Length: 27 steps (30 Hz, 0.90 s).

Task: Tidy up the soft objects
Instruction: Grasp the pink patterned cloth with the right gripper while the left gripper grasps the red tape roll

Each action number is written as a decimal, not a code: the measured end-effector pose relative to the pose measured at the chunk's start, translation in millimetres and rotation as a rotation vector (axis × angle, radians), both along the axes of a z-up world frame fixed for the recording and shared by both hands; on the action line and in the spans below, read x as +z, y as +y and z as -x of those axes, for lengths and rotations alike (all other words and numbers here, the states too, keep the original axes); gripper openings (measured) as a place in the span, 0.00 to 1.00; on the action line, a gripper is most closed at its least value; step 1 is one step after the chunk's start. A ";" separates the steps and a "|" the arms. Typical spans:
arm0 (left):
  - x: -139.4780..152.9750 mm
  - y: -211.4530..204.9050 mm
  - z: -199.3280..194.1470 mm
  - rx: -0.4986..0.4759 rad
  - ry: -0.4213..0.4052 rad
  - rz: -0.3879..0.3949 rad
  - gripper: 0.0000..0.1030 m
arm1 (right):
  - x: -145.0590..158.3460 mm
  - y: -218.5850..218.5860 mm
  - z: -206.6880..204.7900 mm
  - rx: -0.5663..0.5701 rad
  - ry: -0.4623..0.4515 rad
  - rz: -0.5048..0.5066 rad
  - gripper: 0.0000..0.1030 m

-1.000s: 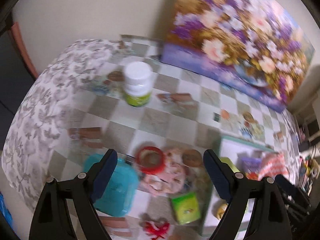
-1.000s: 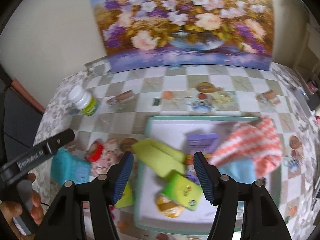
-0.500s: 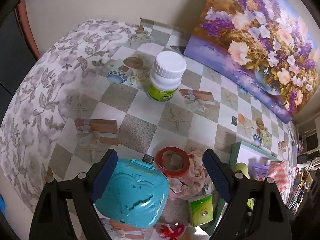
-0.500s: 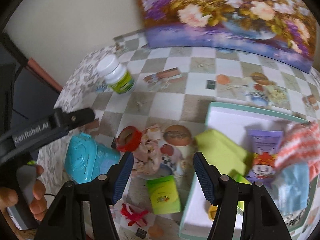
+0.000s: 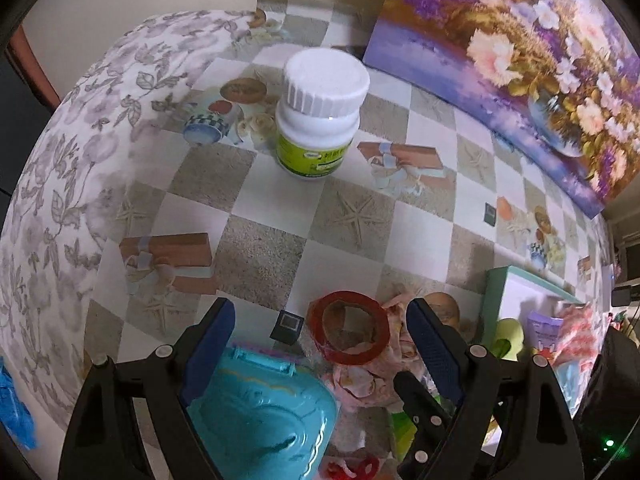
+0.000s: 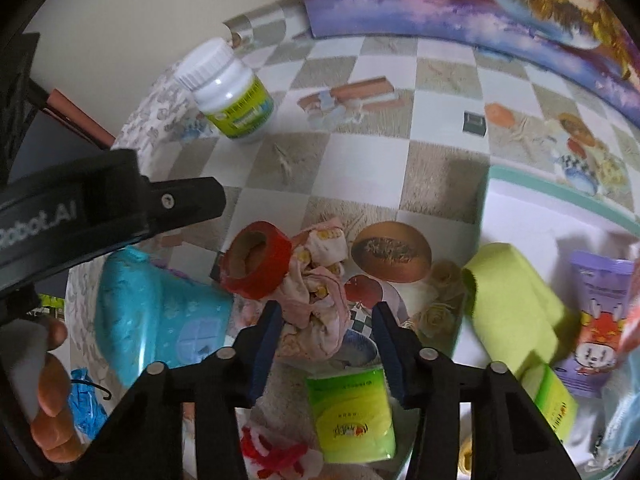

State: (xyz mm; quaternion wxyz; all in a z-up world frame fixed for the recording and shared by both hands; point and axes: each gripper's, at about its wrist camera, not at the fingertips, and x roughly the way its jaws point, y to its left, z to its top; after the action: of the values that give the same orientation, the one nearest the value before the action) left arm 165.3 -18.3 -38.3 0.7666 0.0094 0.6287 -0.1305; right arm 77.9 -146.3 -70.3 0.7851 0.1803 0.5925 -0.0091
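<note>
Both views are lit by soft, even indoor light with no hard shadows; only faint, diffuse shading sits under the white bottle [image 5: 322,114] and beside the tray [image 6: 560,192]. A small glare spot shines on the bottle's shoulder. The fisheye lenses bend the checked tablecloth [image 5: 272,216] into a bulge and darken the corners to black. Detail is fairly sharp in the middle, while the painting [image 5: 532,52], the pink cloth [image 6: 316,300] and things near the lower edges look soft and slightly smeared. Colours are a little washed out.
</note>
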 end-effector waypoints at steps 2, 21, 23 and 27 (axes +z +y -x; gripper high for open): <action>-4.2 -1.5 -3.9 0.006 0.014 0.013 0.85 | -6.4 -1.1 -3.1 0.000 0.011 -0.006 0.42; -24.3 -32.0 -7.7 -0.095 0.033 -0.053 0.85 | -20.2 -23.3 -5.3 -0.051 -0.016 -0.064 0.13; -25.1 -38.2 -5.5 -0.117 0.028 -0.065 0.85 | -19.1 -27.9 -4.4 -0.066 -0.019 -0.069 0.12; -30.8 -49.2 -1.6 -0.156 0.030 -0.096 0.85 | -17.8 -36.3 0.2 -0.088 -0.022 -0.079 0.11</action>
State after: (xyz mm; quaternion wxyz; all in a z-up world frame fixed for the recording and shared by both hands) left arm 166.8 -67.5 -69.0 0.7431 0.0931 0.6431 -0.1599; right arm 77.6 -182.6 -88.1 0.7825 0.2371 0.5754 -0.0180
